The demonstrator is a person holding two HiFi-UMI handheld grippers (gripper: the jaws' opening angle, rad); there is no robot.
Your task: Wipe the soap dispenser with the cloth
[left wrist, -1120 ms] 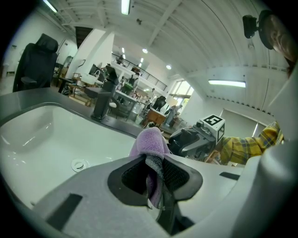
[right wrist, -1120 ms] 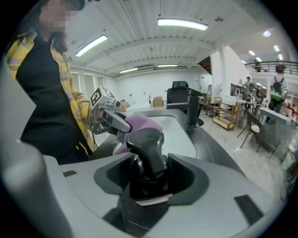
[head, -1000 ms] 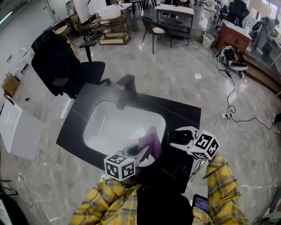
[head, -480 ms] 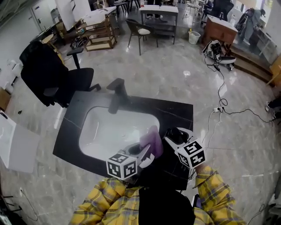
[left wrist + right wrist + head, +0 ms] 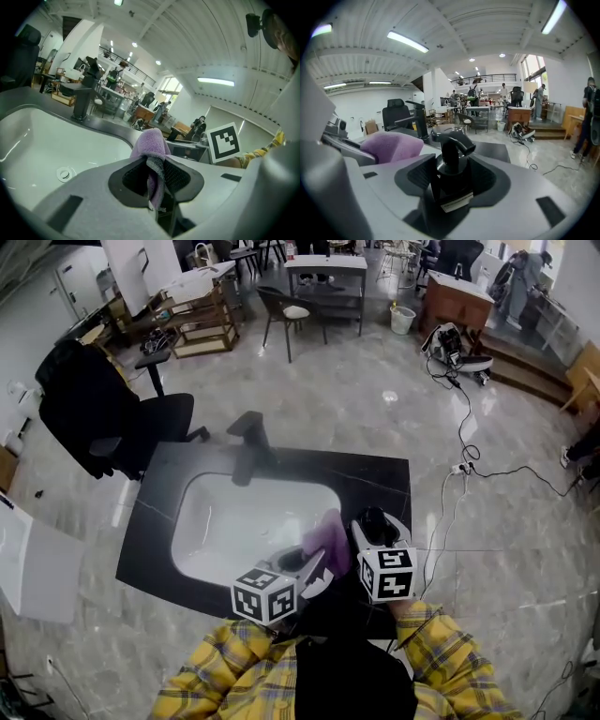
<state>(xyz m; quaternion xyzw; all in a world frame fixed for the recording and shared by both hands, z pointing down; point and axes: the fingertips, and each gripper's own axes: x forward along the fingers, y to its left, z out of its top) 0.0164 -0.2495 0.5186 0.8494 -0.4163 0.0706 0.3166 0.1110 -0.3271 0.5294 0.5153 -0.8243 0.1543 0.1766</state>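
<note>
The black soap dispenser [image 5: 451,174] with a pump spout stands upright between the jaws of my right gripper [image 5: 452,180], which is shut on its body; in the head view the soap dispenser [image 5: 373,522] shows at the right gripper [image 5: 375,532], over the counter's right part. My left gripper [image 5: 153,176] is shut on a purple cloth [image 5: 152,149] that bulges above the jaws. From the head view the cloth [image 5: 328,534] sits just left of the dispenser, close beside it, in the left gripper [image 5: 317,563]. The cloth [image 5: 390,146] also appears at the left in the right gripper view.
A white sink basin [image 5: 211,521] is set in a black counter [image 5: 384,482], with a dark faucet [image 5: 248,448] at its far rim. A black office chair [image 5: 103,409] stands at the far left. Cables [image 5: 464,460] lie on the marble floor to the right.
My right gripper has rolled and swung left with the dispenser, closer to the cloth. The left gripper with the cloth has barely shifted.
</note>
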